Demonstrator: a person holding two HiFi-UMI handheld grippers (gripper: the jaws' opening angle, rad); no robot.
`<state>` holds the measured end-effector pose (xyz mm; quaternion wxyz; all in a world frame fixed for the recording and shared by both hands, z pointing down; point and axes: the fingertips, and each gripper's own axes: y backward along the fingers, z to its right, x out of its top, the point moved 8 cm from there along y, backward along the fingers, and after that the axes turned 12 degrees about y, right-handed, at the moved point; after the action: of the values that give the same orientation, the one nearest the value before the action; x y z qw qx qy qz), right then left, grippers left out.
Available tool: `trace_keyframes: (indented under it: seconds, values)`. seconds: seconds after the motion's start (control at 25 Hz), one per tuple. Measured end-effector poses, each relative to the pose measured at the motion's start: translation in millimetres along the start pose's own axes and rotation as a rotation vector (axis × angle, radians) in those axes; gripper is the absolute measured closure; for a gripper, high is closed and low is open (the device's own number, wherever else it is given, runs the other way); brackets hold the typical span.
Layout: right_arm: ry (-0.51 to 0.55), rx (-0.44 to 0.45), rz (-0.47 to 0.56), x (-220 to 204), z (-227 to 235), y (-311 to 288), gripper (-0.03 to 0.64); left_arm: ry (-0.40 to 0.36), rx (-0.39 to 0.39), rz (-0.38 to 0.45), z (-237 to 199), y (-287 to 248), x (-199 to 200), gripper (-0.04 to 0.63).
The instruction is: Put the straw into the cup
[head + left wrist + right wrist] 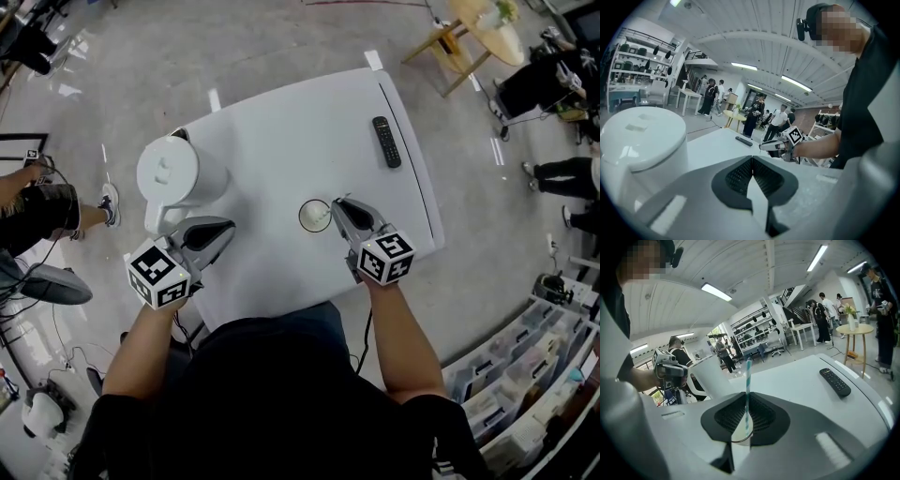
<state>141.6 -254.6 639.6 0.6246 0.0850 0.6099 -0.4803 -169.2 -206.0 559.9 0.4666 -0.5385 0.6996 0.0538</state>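
A small white cup (312,217) stands near the middle of the white table (281,131). My right gripper (337,205) sits just right of it, above its rim. In the right gripper view the jaws are shut on a teal-and-white striped straw (747,380). It stands upright with its lower end inside the mouth of the cup (739,436), below the right gripper (746,416). My left gripper (228,225) hovers at the table's near left, next to the kettle. Its jaws (752,161) are shut with nothing between them.
A big white kettle (175,176) stands at the table's left, close to my left gripper. A black remote (386,142) lies at the far right of the table. Several people, shelves and a round wooden side table (855,329) are around the room.
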Motion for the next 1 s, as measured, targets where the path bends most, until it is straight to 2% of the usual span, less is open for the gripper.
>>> trace_keyframes:
  seconds: [1.0]
  values:
    - [-0.012,0.007,-0.021,-10.1,3.7,-4.1,0.561,0.027,0.003,0.010,-2.5,0.4,-1.5,0.594]
